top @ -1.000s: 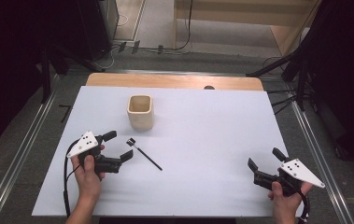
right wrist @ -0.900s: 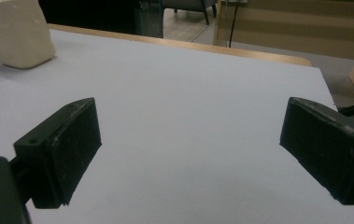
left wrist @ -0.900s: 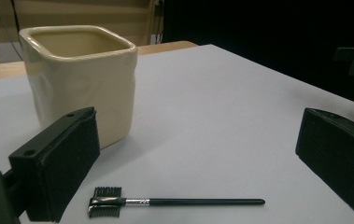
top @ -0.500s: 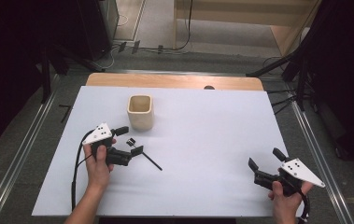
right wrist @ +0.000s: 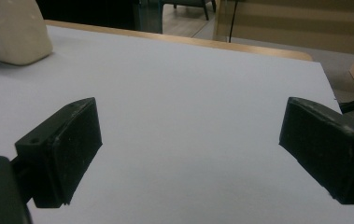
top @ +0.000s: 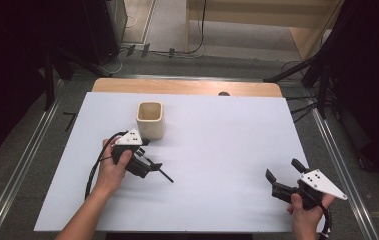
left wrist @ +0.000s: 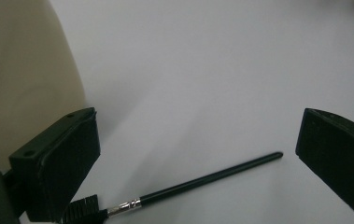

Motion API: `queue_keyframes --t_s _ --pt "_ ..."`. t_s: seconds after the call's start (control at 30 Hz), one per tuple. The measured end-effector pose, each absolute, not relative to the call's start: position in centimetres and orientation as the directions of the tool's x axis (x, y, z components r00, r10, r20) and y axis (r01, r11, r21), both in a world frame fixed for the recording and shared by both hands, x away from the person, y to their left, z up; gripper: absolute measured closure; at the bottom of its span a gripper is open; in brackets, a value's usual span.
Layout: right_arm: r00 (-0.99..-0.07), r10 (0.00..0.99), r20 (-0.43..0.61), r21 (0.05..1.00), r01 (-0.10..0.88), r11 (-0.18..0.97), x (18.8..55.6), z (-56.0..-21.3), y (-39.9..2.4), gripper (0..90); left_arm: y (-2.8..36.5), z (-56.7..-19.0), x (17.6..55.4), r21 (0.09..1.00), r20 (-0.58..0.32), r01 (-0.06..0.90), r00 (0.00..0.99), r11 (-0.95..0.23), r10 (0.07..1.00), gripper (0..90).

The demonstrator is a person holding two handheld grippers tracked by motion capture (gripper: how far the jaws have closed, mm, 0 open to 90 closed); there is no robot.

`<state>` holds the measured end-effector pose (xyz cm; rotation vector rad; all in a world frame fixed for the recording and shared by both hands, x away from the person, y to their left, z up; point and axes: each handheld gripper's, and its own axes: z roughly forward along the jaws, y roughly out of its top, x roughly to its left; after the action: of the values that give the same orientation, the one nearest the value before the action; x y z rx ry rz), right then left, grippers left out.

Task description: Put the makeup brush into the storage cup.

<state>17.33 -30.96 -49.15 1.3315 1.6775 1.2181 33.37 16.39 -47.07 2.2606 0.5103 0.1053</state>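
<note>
Brush [left wrist: 198, 179]: thin black handle, metal ferrule, dark bristles, flat on surface [top: 217, 150].
Cup [top: 150, 119]: cream, squarish, glossy.
Left gripper [top: 149, 155]: spread, straddling brush.
Right gripper [top: 283, 176]: spread, holding nothing.

A black brush [left wrist: 202, 179] (silver band at its bristles), a cream cup [top: 150, 119], a plain white table [top: 227, 135]

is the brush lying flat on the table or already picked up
Lying flat. In the left gripper view the brush rests on the white table, between the open fingers of the left gripper, which do not touch it.
</note>
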Motion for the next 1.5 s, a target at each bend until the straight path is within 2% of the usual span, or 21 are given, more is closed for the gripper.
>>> queue_keyframes --t_s 0.17,0.5,0.63,0.73,1.03,1.17,1.27,1.3,1.33,1.4,1.47,1.5 --pt "-0.259 0.965 0.050 0.936 0.348 0.045 17.4 -49.2 -31.0 6.4 15.1 -47.2 33.6 0.635 -0.031 0.288 0.937 -0.717 0.349 0.2" --pt "-0.254 0.966 0.051 0.934 0.355 0.044 17.4 -49.3 -30.9 6.7 13.7 -47.8 34.3 0.459 -0.014 0.240 0.965 -0.855 0.263 0.3" --pt "-0.257 0.965 0.050 0.933 0.358 0.046 17.5 -49.3 -30.9 6.8 13.3 -47.7 34.5 0.419 -0.010 0.224 0.970 -0.880 0.242 0.7" --pt "-0.255 0.966 0.049 0.933 0.358 0.047 17.5 -49.4 -30.9 6.7 13.0 -48.1 34.5 0.381 0.022 0.215 0.970 -0.899 0.242 15.6" --pt "-0.249 0.967 0.048 0.931 0.362 0.047 17.5 -49.4 -31.1 6.9 12.8 -48.4 34.4 0.323 0.023 0.226 0.969 -0.919 0.247 13.8" --pt "-0.247 0.968 0.048 0.930 0.365 0.047 17.5 -49.5 -31.1 6.9 12.9 -48.2 34.1 0.309 0.026 0.211 0.973 -0.928 0.230 17.6" --pt "-0.247 0.968 0.050 0.929 0.367 0.046 17.5 -49.5 -31.1 6.9 12.8 -47.8 34.0 0.279 0.023 0.195 0.978 -0.940 0.209 27.3" --pt "-0.246 0.968 0.049 0.929 0.368 0.046 17.5 -49.5 -31.1 6.9 12.7 -47.7 34.0 0.272 0.024 0.183 0.980 -0.945 0.197 33.3" --pt "-0.246 0.968 0.050 0.929 0.368 0.046 17.5 -49.5 -31.1 7.0 12.7 -47.4 34.0 0.258 0.026 0.171 0.983 -0.951 0.184 42.9" --pt "-0.246 0.968 0.050 0.929 0.368 0.046 17.5 -49.5 -31.1 6.9 12.7 -47.0 33.8 0.252 0.042 0.146 0.986 -0.956 0.162 67.8" --pt "-0.244 0.968 0.049 0.929 0.368 0.046 17.4 -49.5 -31.1 6.9 12.9 -46.6 33.4 0.253 0.088 0.115 0.986 -0.961 0.141 83.5" --pt "-0.245 0.968 0.048 0.929 0.368 0.047 17.4 -49.5 -31.1 6.9 12.9 -46.8 33.3 0.196 0.082 0.109 0.989 -0.975 0.127 90.0"
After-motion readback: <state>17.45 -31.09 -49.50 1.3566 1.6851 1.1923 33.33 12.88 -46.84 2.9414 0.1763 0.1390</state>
